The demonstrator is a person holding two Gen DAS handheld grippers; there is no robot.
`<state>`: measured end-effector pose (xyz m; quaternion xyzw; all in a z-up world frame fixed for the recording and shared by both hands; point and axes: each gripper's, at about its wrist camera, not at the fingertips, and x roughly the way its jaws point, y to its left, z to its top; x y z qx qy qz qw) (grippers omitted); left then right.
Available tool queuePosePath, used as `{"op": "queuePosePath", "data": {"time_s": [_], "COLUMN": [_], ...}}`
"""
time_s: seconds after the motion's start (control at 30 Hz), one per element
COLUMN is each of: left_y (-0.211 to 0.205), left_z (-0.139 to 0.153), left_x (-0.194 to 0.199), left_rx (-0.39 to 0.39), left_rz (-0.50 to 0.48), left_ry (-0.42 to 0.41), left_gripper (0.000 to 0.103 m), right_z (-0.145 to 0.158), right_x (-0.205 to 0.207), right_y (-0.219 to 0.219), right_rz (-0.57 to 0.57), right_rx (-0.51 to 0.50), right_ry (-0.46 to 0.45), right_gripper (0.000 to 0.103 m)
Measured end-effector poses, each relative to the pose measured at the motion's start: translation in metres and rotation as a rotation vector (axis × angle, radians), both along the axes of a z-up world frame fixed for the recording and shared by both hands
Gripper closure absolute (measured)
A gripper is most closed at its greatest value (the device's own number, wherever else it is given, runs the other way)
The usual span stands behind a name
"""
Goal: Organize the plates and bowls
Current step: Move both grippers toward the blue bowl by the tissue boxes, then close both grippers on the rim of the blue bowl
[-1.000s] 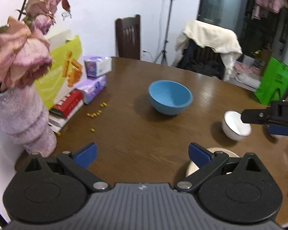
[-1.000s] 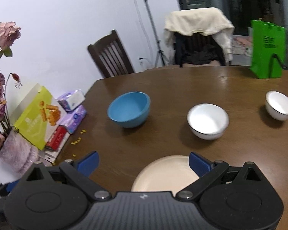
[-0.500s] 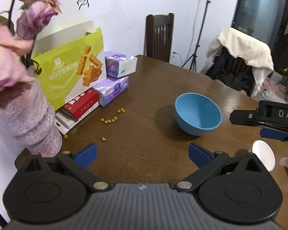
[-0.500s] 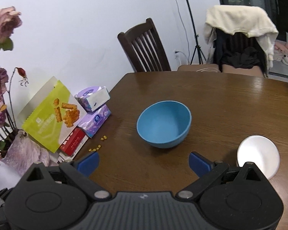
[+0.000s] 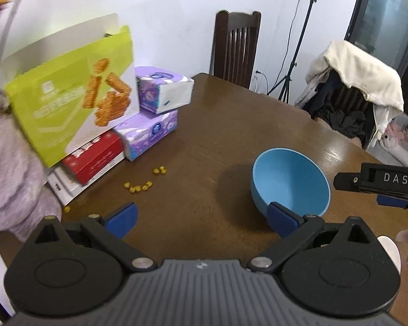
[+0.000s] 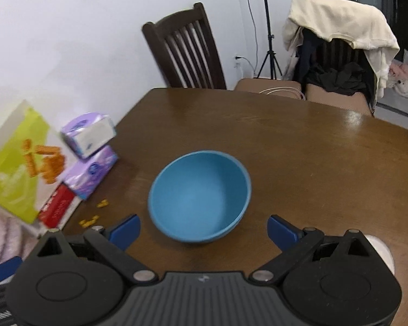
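A blue bowl (image 6: 201, 195) stands upright on the brown wooden table (image 6: 299, 141), just ahead of my right gripper (image 6: 204, 226), which is open with the bowl lined up between its blue fingertips. In the left wrist view the blue bowl (image 5: 291, 180) lies ahead and to the right of my left gripper (image 5: 201, 217), which is open and holds nothing. The right gripper (image 5: 380, 187) shows at that view's right edge beside the bowl. A white bowl (image 6: 380, 252) peeks out behind the right gripper's body; the same white bowl (image 5: 391, 250) is mostly hidden.
Tissue packs (image 5: 160, 95), a green snack box (image 5: 76, 95) and a red box (image 5: 95, 157) are stacked at the table's left, with small yellow bits (image 5: 141, 187) scattered nearby. A pink vase (image 5: 11, 168) stands near left. A dark chair (image 6: 187, 51) and a cloth-draped chair (image 6: 340, 43) stand beyond.
Both grippers have swung left and moved toward the blue bowl, which now looms larger. The cream plate has dropped out of sight and the white bowls have slid to the right edge.
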<state>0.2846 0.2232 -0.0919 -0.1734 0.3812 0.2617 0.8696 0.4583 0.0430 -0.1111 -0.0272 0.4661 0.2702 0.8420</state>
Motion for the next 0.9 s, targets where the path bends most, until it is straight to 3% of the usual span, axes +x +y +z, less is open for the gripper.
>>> {"op": "queuePosePath", "data": {"time_s": [0.4, 0.57, 0.6, 0.77, 0.83, 0.9], "left_y": [0.016, 0.021, 0.022, 0.026, 0.026, 0.025], "left_z": [-0.028, -0.039, -0.042, -0.057, -0.062, -0.067], "left_x": [0.073, 0.098, 0.103, 0.125, 0.131, 0.139], "left_rx": [-0.047, -0.061, -0.063, -0.104, -0.114, -0.135], "left_rz": [-0.013, -0.014, -0.018, -0.037, -0.04, -0.048], "left_ry": [0.056, 0.073, 0.077, 0.107, 0.121, 0.139], "left_gripper": [0.0, 0.002, 0.004, 0.025, 0.028, 0.039], "right_z": [-0.038, -0.056, -0.06, -0.077, -0.082, -0.086], "right_x": [0.063, 0.077, 0.08, 0.09, 0.092, 0.094], "right_y": [0.008, 0.01, 0.011, 0.014, 0.015, 0.016], "right_rz": [-0.041, -0.048, -0.049, -0.051, -0.049, -0.043], "right_rx": [-0.047, -0.062, -0.064, -0.072, -0.075, -0.078], "right_ry": [0.049, 0.076, 0.083, 0.122, 0.129, 0.132], "right_gripper": [0.013, 0.026, 0.028, 0.056, 0.062, 0.068]}}
